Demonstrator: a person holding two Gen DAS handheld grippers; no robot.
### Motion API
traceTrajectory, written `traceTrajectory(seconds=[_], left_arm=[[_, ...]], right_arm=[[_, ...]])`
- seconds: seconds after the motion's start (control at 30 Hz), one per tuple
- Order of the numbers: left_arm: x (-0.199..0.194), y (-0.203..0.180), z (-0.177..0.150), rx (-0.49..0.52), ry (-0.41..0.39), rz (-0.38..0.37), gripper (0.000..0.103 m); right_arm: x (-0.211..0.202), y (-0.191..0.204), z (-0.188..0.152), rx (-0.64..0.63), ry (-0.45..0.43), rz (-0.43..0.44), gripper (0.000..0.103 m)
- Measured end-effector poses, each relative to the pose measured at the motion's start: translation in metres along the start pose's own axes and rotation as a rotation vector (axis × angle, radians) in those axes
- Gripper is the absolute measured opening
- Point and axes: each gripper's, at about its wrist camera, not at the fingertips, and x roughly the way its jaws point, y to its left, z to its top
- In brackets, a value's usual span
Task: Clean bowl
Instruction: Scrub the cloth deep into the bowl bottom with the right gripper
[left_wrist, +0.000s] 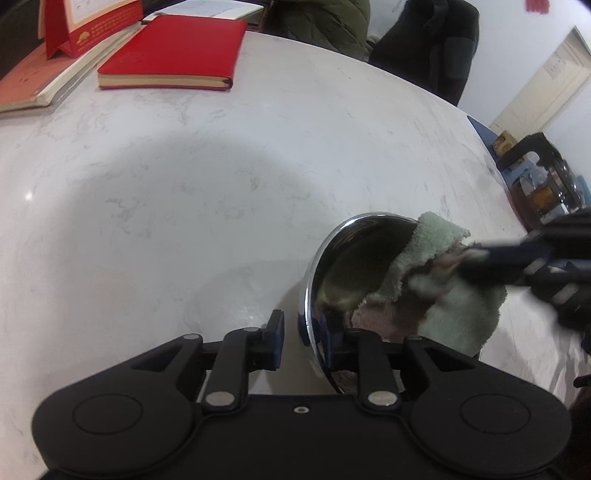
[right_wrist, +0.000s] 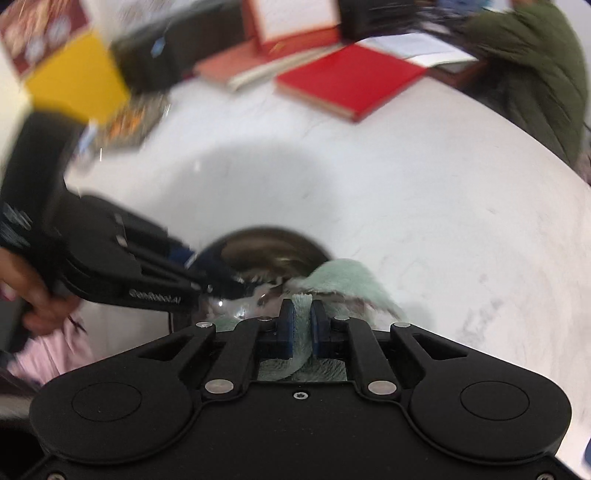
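A shiny steel bowl (left_wrist: 351, 266) stands tipped on the white marble table (left_wrist: 166, 184), its mouth turned toward the far left. My left gripper (left_wrist: 303, 328) straddles the bowl's near rim, one pad inside and one outside. A strip of table shows between the outer pad and the wall, so the jaws stand slightly open. A pale green cloth (left_wrist: 461, 317) drapes over the bowl's right edge. My right gripper (right_wrist: 302, 314) is shut on a fold of the cloth (right_wrist: 343, 277); it enters the left wrist view from the right (left_wrist: 469, 256). The right wrist view is blurred and shows the bowl (right_wrist: 266, 251) and the left gripper (right_wrist: 207, 277).
A red book (left_wrist: 173, 51) and a stack of books with a red desk calendar (left_wrist: 74, 26) lie at the table's far side. A glass teapot (left_wrist: 543, 184) stands off the right edge. A green jacket (left_wrist: 325, 22) is behind. A hand (right_wrist: 37, 299) holds the left gripper.
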Motion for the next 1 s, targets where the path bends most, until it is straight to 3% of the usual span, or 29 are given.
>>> traceTrajectory(seconds=[0.17, 0.27, 0.33, 0.4, 0.57, 0.77, 0.9, 0.93, 1.0], left_arm=[[-0.002, 0.001, 0.012, 0.071, 0.009, 0.006, 0.019], [0.0, 0.001, 0.016, 0.093, 0.027, 0.002, 0.02], [0.002, -0.001, 0.018, 0.11, 0.035, 0.006, 0.02], [0.003, -0.003, 0.018, 0.114, 0.039, 0.011, 0.02], [0.006, -0.008, 0.016, 0.118, 0.04, 0.026, 0.021], [0.006, -0.006, 0.014, 0.085, 0.021, 0.012, 0.025], [0.007, -0.004, 0.012, 0.074, 0.021, 0.013, 0.028], [0.008, -0.004, 0.01, 0.07, 0.02, 0.012, 0.028], [0.007, -0.004, 0.009, 0.07, 0.016, 0.013, 0.028]], right_arm=[[-0.066, -0.027, -0.002, 0.152, -0.153, 0.016, 0.008], [-0.082, -0.03, 0.001, 0.13, -0.208, 0.029, 0.012], [-0.077, -0.022, 0.0, 0.08, -0.167, 0.054, 0.029], [-0.056, -0.013, 0.004, 0.003, -0.107, 0.039, 0.037], [-0.003, 0.027, 0.005, -0.179, 0.06, 0.023, 0.038], [0.046, 0.043, 0.0, -0.262, 0.225, -0.014, 0.042], [0.062, 0.057, -0.006, -0.364, 0.236, -0.044, 0.041], [0.063, 0.061, -0.006, -0.385, 0.239, -0.043, 0.033], [0.063, 0.071, -0.01, -0.441, 0.233, -0.029, 0.027]])
